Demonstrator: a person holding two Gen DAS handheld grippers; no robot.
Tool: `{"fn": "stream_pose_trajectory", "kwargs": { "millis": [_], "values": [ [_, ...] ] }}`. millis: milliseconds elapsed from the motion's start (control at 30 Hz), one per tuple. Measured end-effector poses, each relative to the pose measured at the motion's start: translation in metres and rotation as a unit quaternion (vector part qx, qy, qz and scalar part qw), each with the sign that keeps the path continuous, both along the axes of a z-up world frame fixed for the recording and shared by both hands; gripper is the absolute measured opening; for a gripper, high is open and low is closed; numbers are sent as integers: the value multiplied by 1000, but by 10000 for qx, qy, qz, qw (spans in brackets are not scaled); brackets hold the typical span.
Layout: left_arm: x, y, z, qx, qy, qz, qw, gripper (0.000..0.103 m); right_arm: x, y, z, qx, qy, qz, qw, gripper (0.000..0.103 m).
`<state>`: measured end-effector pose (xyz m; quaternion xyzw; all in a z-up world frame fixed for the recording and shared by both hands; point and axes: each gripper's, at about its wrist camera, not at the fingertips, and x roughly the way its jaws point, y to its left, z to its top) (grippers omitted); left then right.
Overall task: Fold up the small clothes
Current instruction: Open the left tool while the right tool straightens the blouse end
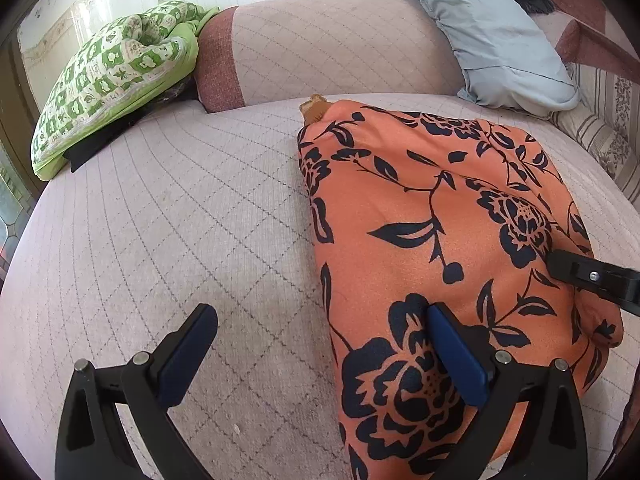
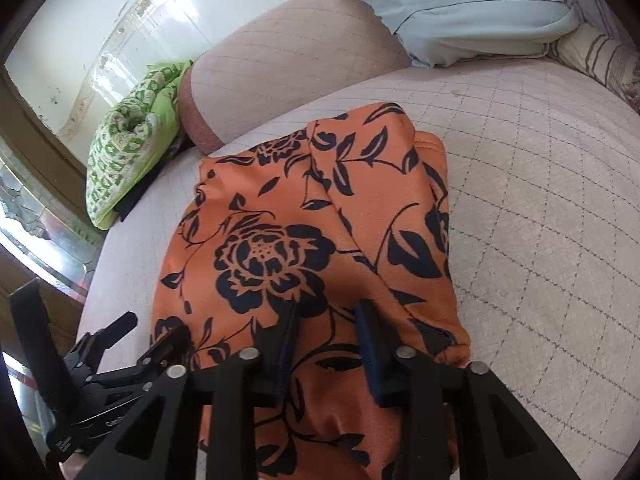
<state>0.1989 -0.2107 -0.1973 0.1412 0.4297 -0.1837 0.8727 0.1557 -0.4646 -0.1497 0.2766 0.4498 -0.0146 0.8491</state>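
An orange garment with black flower print [image 1: 432,220] lies folded on the pale quilted bed [image 1: 180,232]; it also shows in the right wrist view [image 2: 304,240]. My left gripper [image 1: 320,344] is open, its right finger [image 1: 456,356] over the garment's near left edge, its left finger over bare bed. My right gripper [image 2: 326,340] is partly open over the garment's near end, with cloth showing between the fingers; whether it pinches the cloth is not clear. The right gripper's tip [image 1: 588,276] shows at the garment's right side in the left wrist view. The left gripper [image 2: 132,344] shows at the lower left.
A green patterned quilt [image 1: 116,72] lies at the bed's far left on something dark. A pink bolster [image 1: 328,44] and a light blue pillow [image 1: 492,32] lie along the back. A striped pillow [image 1: 604,120] is at the right. A wall and window frame [image 2: 44,184] lie left.
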Motion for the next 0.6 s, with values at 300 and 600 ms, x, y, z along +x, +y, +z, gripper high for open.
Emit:
{"fn": "stream_pose_trajectory", "kwargs": {
  "millis": [300,600],
  "values": [
    [3,0,0,-47,110,29,9999,103,2,13,16,-83,-108,336,9993,77],
    [0,0,12,-278,164,-3,9995,103,-21,-31,35,344,-555,-438,9969,75]
  ]
}}
